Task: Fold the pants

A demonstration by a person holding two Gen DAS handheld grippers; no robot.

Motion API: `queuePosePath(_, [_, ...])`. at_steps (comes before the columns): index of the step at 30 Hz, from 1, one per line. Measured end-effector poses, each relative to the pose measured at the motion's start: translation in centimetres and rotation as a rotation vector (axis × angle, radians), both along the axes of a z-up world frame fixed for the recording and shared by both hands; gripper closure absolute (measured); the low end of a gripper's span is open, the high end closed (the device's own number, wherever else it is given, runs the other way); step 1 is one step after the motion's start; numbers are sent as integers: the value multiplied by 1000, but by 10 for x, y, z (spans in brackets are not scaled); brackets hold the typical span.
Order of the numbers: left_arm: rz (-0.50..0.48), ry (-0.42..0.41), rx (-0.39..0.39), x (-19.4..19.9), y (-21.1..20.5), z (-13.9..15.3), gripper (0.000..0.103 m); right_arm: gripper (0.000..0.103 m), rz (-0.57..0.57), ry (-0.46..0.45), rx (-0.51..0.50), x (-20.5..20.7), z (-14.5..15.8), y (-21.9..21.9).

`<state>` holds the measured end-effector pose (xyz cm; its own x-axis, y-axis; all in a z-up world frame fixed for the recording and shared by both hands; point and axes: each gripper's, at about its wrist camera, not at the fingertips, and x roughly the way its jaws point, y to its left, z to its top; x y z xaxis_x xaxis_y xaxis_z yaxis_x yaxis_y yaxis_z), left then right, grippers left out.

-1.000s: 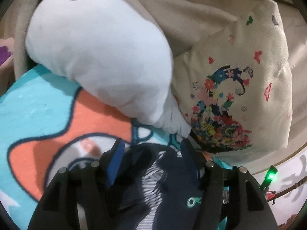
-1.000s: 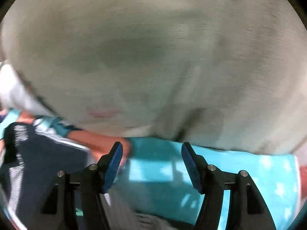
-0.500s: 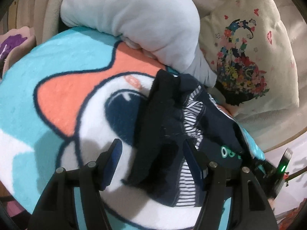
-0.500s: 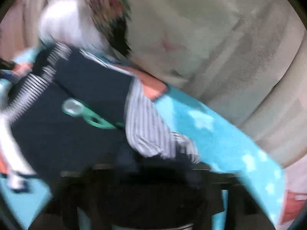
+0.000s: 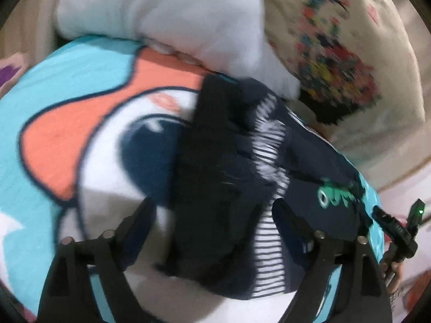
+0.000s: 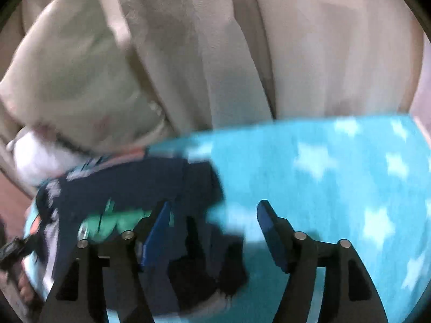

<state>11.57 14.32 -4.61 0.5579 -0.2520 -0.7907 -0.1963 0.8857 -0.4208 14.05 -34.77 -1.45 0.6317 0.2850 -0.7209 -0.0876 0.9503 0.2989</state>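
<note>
We see the navy pants (image 5: 223,177) bunched on the cartoon blanket (image 5: 67,134), long axis running near to far. Left gripper (image 5: 212,212) and right gripper (image 6: 212,215) both spread, holding nothing; motion blur hides the details.

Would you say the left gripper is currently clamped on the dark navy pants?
No, the left gripper is open, its fingers spread either side of the dark navy pants lying on the blanket.

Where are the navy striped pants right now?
The navy striped pants lie bunched on the cartoon fleece blanket, just below the white pillow, centre of the left wrist view between the open left gripper fingers.
</note>
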Motion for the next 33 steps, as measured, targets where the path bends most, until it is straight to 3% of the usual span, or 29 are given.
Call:
queuePosePath(2, [-59, 9, 12, 3, -18, -3, 15, 31, 10, 25, -2, -11, -14, 5])
queuePosePath(4, [-60, 4, 120, 2, -37, -5, 15, 31, 16, 36, -27, -7, -29, 12])
queuePosePath(5, [-56, 12, 203, 3, -47, -5, 29, 31, 11, 27, -50, -7, -33, 18])
queuePosePath(6, [-50, 22, 259, 2, -51, -5, 63, 37, 9, 1, -72, -6, -32, 23])
queuePosePath(7, [-57, 39, 283, 2, -53, -3, 71, 75, 27, 7, -63, -6, -32, 28])
queuePosePath(8, [-66, 46, 233, -1, -50, -1, 81, 88, 42, 27, -22, -5, -33, 28])
queuePosePath(9, [-63, 54, 195, -4, -46, 1, 83, 88, 39, 25, 28, -7, -31, 24])
queuePosePath(12, [-53, 73, 140, -15, -37, 8, 85, 89, 29, -8, 90, -20, -17, 12])
queuePosePath(15, [-53, 86, 139, -28, -35, 15, 85, 90, 35, -15, 182, -39, -5, -7])
queuePosePath(19, [-63, 103, 109, -48, -30, 16, 84, 90, 41, -17, 231, -75, 4, -23])
queuePosePath(22, [-57, 137, 115, -57, -27, 3, 73, 89, 34, 12, 204, -94, -4, -29])
queuePosePath(26, [-47, 84, 102, -76, -19, 13, 65, 76, 4, 51, 21, -104, -21, -23])
queuePosePath(27, [-52, 63, 116, -80, -18, 19, 57, 74, 8, 32, 1, -110, -16, -26])
queuePosePath(28, [-50, 32, 138, -86, -15, 29, 54, 66, 14, 4, -12, -114, -8, -28])
queuePosePath(29, [-44, 5, 157, -88, -11, 37, 49, 50, 14, -41, -34, -117, 6, -31])
queuePosePath(30, [-40, -16, 175, -88, -8, 43, 46, 43, 13, -73, -54, -116, 15, -32])
queuePosePath(31, [-35, -39, 197, -84, -5, 51, 45, 38, 19, -102, -75, -111, 25, -32])
queuePosePath(33, [-27, -52, 224, -71, -1, 59, 42, 38, 61, -126, -99, -87, 44, -24])
